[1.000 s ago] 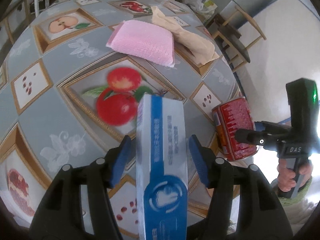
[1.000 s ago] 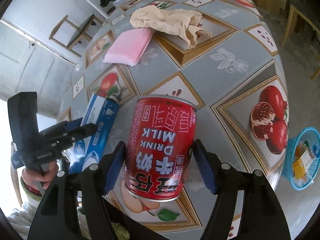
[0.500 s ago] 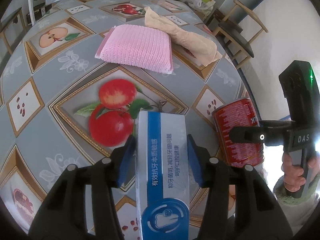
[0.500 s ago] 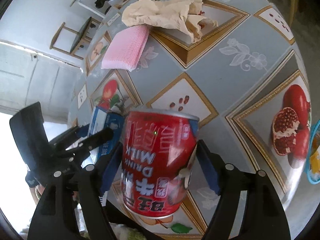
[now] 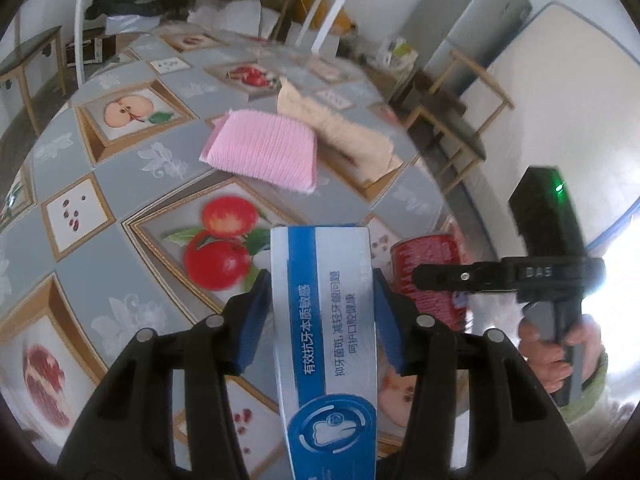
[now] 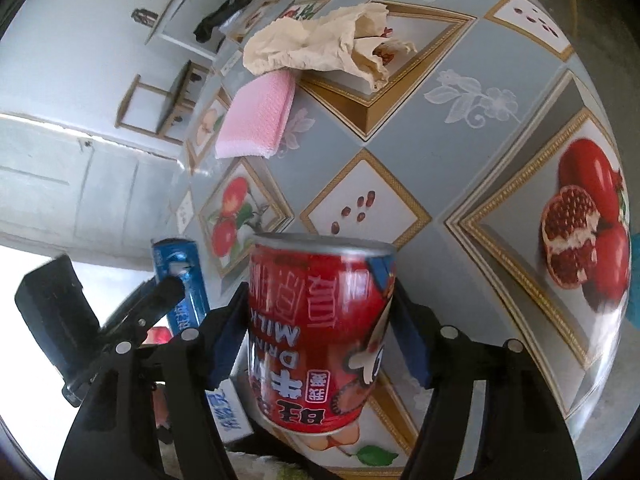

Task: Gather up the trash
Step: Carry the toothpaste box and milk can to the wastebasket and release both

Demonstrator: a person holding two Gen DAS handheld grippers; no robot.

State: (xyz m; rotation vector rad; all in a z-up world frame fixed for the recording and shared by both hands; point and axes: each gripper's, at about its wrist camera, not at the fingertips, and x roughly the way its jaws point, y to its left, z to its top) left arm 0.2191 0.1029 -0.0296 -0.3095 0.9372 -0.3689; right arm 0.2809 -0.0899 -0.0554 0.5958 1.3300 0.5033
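Left wrist view: the left gripper (image 5: pixel 322 304) occupies the lower centre of the frame, its blue-padded fingers (image 5: pixel 251 322) clamped on the long sides of a blue-and-white toothpaste box (image 5: pixel 326 328), which runs from mid-frame to the bottom edge and is held above the table (image 5: pixel 120 184). At right of the frame, the right gripper (image 5: pixel 436 278) appears side-on, held by a hand (image 5: pixel 558 354), with a red drink can (image 5: pixel 430 276) between its fingers. In the upper centre, a pink sponge (image 5: pixel 264 152) lies on the fruit-patterned tablecloth, touching a crumpled beige paper (image 5: pixel 348 136) to its right. Wooden chairs (image 5: pixel 452 120) stand beyond the table edge at upper right.

Right wrist view: the right gripper (image 6: pixel 320 336) at lower centre grips the red drink can (image 6: pixel 320 332), printed "DRINK MILK" upside down, on both sides; the can is lifted clear of the table (image 6: pixel 400 128). At lower left, the left gripper (image 6: pixel 168 292) holds the toothpaste box (image 6: pixel 180 276). The pink sponge (image 6: pixel 256 120) and the crumpled beige paper (image 6: pixel 320 40) lie in the upper centre, the paper overlapping the sponge's far end.
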